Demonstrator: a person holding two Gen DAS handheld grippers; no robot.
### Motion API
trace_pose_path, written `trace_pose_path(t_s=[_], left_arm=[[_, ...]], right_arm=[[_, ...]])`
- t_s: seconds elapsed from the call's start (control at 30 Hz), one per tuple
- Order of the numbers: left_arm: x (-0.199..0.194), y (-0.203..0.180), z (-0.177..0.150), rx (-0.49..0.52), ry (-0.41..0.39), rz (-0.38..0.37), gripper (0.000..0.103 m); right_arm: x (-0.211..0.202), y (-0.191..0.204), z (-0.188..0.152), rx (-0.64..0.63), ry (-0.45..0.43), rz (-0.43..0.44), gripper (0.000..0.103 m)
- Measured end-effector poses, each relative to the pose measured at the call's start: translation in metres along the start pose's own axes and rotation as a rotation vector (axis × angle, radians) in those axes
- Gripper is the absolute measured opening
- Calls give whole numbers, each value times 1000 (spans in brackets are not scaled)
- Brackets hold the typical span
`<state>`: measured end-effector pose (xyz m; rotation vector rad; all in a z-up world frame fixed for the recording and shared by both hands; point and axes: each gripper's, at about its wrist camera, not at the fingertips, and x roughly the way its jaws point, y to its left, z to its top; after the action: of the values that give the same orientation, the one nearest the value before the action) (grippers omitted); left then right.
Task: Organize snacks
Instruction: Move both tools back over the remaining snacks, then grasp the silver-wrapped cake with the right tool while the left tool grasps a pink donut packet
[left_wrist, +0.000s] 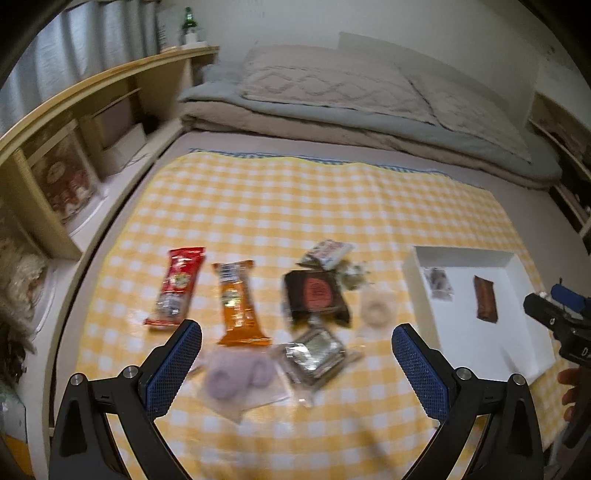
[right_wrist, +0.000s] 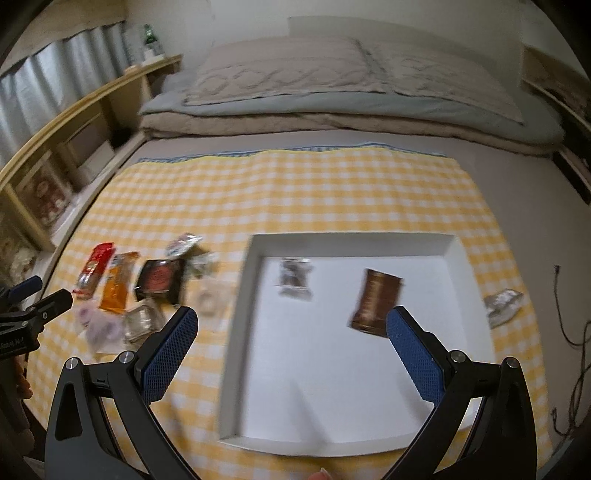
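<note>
Both claws wide and empty: left gripper (left_wrist: 297, 356) hangs over the snack pile (left_wrist: 258, 314) at centre frame, right gripper (right_wrist: 291, 341) over the white tray (right_wrist: 332, 441), two packets inside. Best pick the orange packet (left_wrist: 240, 302) by its long edges. Clear wrappers overlap nearby; stray silver packet (right_wrist: 502, 301) sits right of tray.

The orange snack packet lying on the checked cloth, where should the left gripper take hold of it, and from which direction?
Probably best to grip the orange packet across its narrow middle, coming straight down from above. It lies flat and long, pointing away from the left gripper, so its long edges face the open jaws; the red packet beside it leaves a gap for one jaw.
</note>
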<state>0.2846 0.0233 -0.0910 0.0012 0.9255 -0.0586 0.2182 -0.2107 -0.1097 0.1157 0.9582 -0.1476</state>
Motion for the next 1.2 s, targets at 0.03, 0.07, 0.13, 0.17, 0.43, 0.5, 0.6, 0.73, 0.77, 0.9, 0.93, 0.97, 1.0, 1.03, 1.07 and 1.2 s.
trace_pose_path(t_s=[0.03,0.07,0.13,0.17,0.43,0.5,0.6,0.73,0.77,0.9,0.93,0.97,1.0,1.03,1.07,1.2], left_arm=[[-2,7,-1,-9,-1,5,103],[-4,14,-2,-21,-1,13,103],[-7,27,-5,-35,3,30,103],[-6,31,-5,-38,4,37,103],[7,69,-12,-91,57,134,103],[17,73,-11,-103,76,130,103],[32,77,-10,-93,119,69,103],[48,82,-8,-50,157,15,103],[53,82,-8,-35,170,-13,103],[69,82,-9,20,228,-103,91],[76,82,-10,35,248,-121,87],[82,83,-10,45,263,-132,85],[90,82,-11,64,289,-150,81],[95,81,-12,76,306,-158,78],[103,81,-13,94,335,-168,77],[127,80,-16,135,400,-160,76]], right_arm=[[2,7,1,-8,2,12,103],[5,15,1,-16,4,25,103],[10,31,3,-35,9,51,103],[13,39,4,-45,11,65,103],[45,95,3,-154,56,186,103],[53,106,1,-186,71,220,103],[69,130,-4,-258,109,275,103],[95,157,-17,-351,196,344,103],[99,161,-20,-362,211,352,103],[122,178,-30,-414,274,372,103],[125,181,-32,-426,282,367,103],[132,185,-35,-442,294,361,103],[137,187,-37,-455,306,359,103],[142,188,-37,-464,316,357,103],[146,189,-38,-471,325,356,103],[162,191,-42,-486,380,358,103]])
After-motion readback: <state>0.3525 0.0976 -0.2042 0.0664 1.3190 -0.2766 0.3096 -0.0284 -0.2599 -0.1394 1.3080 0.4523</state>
